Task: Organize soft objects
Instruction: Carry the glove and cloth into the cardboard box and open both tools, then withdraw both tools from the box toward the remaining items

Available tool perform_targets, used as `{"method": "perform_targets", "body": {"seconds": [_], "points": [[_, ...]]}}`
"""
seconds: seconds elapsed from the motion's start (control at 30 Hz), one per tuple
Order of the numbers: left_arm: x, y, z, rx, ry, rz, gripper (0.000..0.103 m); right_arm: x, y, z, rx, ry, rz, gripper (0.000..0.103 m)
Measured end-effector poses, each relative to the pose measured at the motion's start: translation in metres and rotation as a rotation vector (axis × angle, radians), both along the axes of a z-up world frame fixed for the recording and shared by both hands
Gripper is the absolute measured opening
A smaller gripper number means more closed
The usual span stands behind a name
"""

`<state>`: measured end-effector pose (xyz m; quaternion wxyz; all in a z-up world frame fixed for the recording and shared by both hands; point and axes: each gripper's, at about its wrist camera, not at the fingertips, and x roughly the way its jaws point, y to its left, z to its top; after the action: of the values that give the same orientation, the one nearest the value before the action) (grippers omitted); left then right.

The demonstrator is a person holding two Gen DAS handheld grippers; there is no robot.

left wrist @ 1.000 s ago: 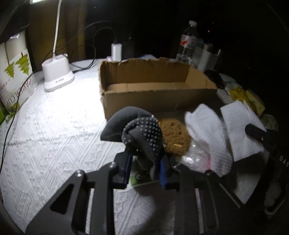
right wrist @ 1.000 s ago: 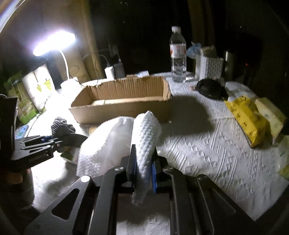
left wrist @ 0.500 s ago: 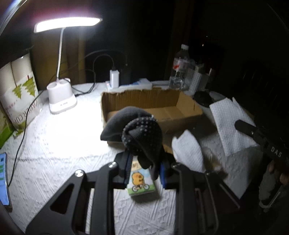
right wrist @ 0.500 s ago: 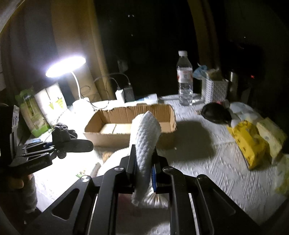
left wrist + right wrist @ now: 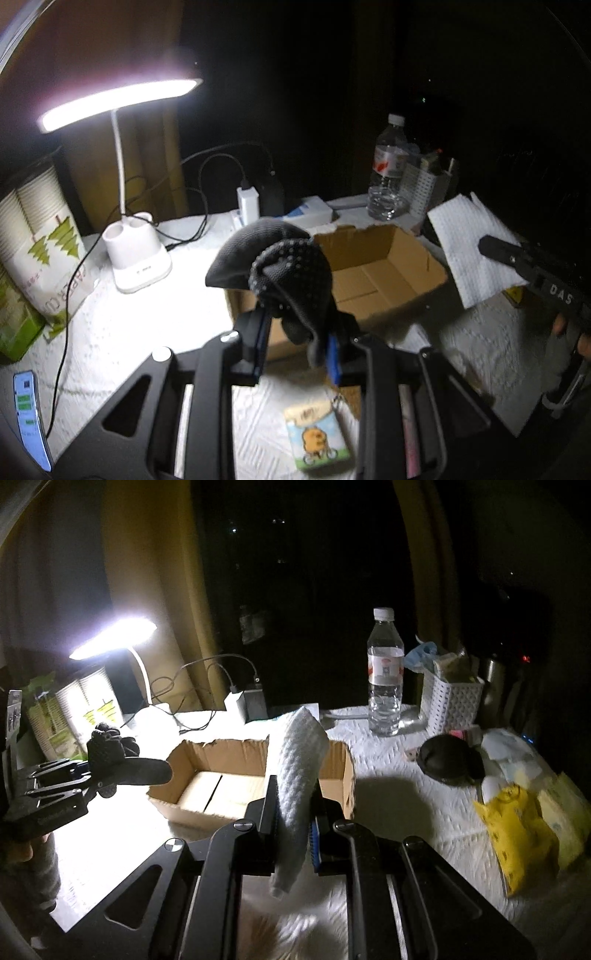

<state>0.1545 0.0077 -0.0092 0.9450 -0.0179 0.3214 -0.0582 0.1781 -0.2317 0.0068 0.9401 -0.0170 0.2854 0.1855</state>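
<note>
My left gripper [image 5: 295, 343] is shut on a dark dotted glove [image 5: 284, 273] and holds it raised above the near left part of the open cardboard box [image 5: 373, 273]. In the right wrist view the left gripper [image 5: 88, 771] and the glove [image 5: 107, 746] show at the left of the box [image 5: 221, 771]. My right gripper [image 5: 293, 830] is shut on a white paper towel [image 5: 297, 775], held up before the box's near wall. In the left wrist view the towel [image 5: 469, 243] hangs at the right.
A lit desk lamp [image 5: 136, 254], charger and cables [image 5: 247, 203], water bottle [image 5: 384, 675], white basket [image 5: 450, 701], yellow packs [image 5: 517, 834] and a black round object [image 5: 447, 757] stand on the white cloth. A small cartoon packet [image 5: 317, 439] and a phone [image 5: 31, 417] lie near me.
Both grippers have risen with their loads, so the view looks down into the box. The towel's hanging end has lifted off the table.
</note>
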Motion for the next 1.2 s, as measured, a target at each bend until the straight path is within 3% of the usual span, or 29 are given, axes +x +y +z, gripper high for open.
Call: {"method": "perform_targets", "body": {"seconds": [0.23,0.63,0.77,0.8,0.9,1.0,1.2], "points": [[0.035,0.000,-0.017,0.000,0.014,0.022,0.026,0.042,0.008,-0.014,-0.014,0.012,0.000,0.014],[0.079,-0.001,-0.072,-0.037,0.118,0.038,0.029,0.090,0.021,-0.060,-0.056,0.106,0.008,0.014],[0.087,-0.002,-0.081,-0.037,0.157,0.037,0.039,0.097,0.029,-0.071,-0.077,0.139,0.017,0.017],[0.088,-0.003,-0.082,-0.037,0.165,0.034,0.049,0.098,0.031,-0.072,-0.082,0.145,0.017,0.023],[0.086,-0.003,-0.078,-0.040,0.151,0.032,0.056,0.098,0.033,-0.071,-0.082,0.151,0.011,0.044],[0.079,-0.003,-0.070,-0.034,0.122,0.043,0.081,0.093,0.033,-0.066,-0.082,0.143,-0.002,0.054],[0.062,0.002,-0.052,-0.054,0.078,0.053,0.082,0.075,0.031,-0.049,-0.081,0.121,-0.012,0.054]]}}
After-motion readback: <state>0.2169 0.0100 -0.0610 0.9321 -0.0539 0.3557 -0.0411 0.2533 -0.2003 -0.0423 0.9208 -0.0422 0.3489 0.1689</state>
